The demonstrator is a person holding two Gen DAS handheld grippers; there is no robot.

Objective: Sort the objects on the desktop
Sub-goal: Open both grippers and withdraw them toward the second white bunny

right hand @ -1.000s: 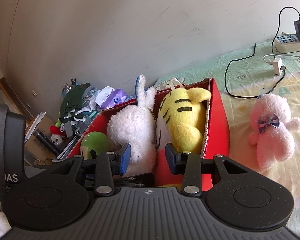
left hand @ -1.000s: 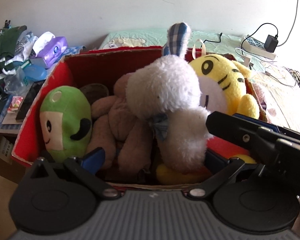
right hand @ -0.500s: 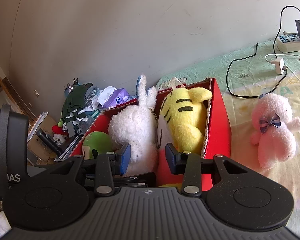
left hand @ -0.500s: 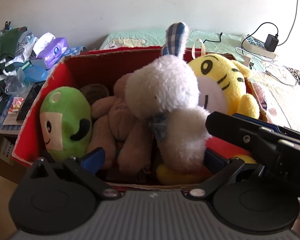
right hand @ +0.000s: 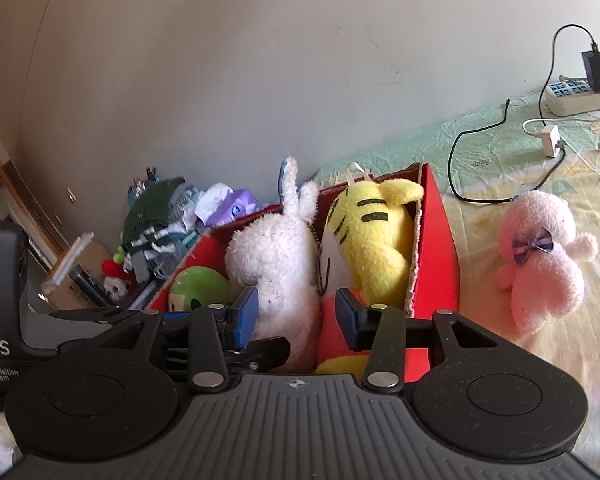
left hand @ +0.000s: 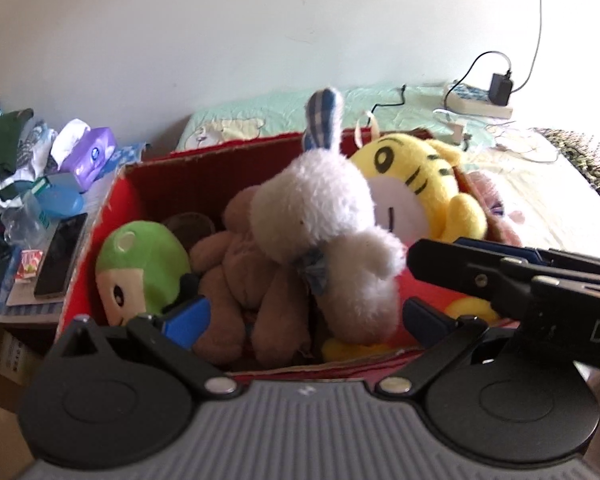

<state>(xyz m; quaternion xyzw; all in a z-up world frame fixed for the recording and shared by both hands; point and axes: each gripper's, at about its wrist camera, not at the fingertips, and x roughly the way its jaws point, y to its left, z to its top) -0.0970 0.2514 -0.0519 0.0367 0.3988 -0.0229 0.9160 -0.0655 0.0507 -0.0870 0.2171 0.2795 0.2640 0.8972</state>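
- 4 plush toys are sitting packed in the red box [left hand: 120, 196] on the bed, likely sorted; the pink plush [right hand: 540, 264] is lying outside, beside it
- Left claw [left hand: 304, 316] is hovering spread at the box's near edge, gripping nothing
- Right claw [right hand: 296, 312] is standing open, its left pad brushing the white rabbit [right hand: 276, 264], nothing pinched

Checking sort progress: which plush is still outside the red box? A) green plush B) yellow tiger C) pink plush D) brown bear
C: the pink plush lies on the bedsheet to the right of the red box, apart from it.
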